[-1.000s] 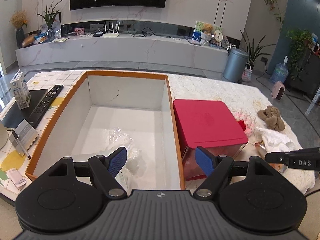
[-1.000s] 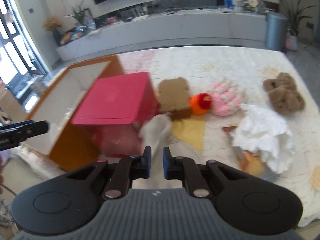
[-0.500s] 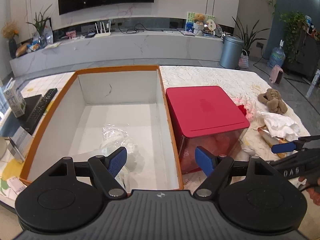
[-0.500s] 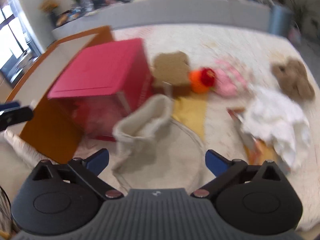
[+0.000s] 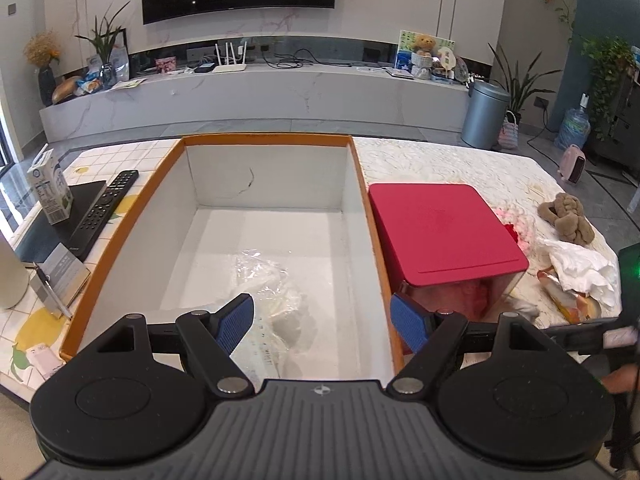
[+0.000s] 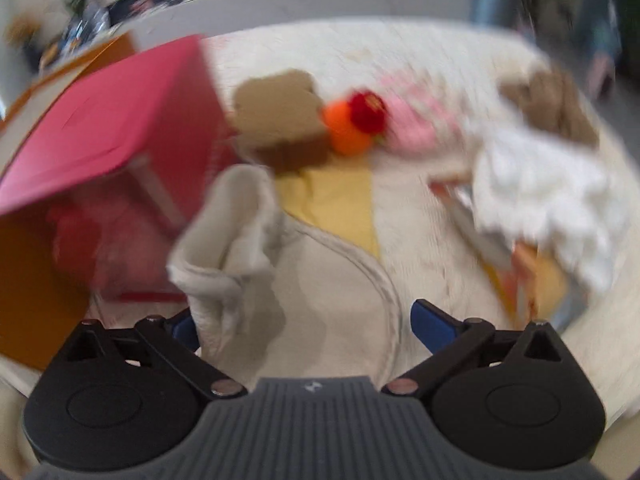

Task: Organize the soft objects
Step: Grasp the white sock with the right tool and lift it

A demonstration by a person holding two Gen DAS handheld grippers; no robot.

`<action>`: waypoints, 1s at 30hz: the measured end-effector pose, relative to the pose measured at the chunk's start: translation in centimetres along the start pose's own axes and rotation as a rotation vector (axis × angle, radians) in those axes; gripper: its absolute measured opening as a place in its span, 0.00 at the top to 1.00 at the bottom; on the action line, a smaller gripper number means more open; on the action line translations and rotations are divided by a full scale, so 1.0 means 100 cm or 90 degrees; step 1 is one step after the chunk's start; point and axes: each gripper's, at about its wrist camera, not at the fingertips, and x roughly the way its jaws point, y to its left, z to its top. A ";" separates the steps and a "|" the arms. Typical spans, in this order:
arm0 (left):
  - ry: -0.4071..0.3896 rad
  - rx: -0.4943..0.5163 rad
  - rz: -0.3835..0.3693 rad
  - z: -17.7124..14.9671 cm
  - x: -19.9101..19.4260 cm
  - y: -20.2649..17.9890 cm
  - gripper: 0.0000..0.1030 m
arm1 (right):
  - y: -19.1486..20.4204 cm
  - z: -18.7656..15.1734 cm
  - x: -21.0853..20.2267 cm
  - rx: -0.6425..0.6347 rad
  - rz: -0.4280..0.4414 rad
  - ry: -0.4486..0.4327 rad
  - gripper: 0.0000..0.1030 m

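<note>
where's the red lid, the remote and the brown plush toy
red lid [image 5: 442, 232], left wrist view, middle of its flat top
remote [image 5: 106, 208], left wrist view, its button face
brown plush toy [image 5: 568, 218], left wrist view, middle of its knotted body

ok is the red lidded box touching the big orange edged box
Cannot tell. In the left wrist view the red lidded box sits right beside the orange-edged box, but its lid overhangs and hides where the walls would meet, so no contact or gap shows plainly.

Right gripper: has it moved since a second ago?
Yes. The right gripper has dropped toward the beige cloth beside the red-lidded box, both now larger in view. Its jaws have just opened wide, straddling the cloth.
</note>
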 end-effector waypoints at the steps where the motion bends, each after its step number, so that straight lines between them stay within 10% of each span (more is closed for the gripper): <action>1: 0.000 -0.002 0.000 0.000 0.000 0.001 0.11 | -0.008 0.002 0.001 0.033 0.016 0.015 0.02; 12: -0.003 0.016 0.014 0.001 -0.002 -0.001 0.11 | -0.003 -0.001 -0.010 -0.007 0.074 0.043 0.09; 18: -0.005 0.030 0.033 0.000 0.000 -0.005 0.11 | -0.013 0.003 -0.021 0.054 0.225 0.039 0.10; 26: -0.007 0.037 0.024 0.000 -0.004 -0.008 0.11 | 0.009 -0.006 -0.004 -0.001 0.153 0.037 0.13; 30: -0.009 0.043 0.030 0.000 -0.005 -0.010 0.11 | 0.019 -0.006 -0.009 -0.058 0.075 0.033 0.58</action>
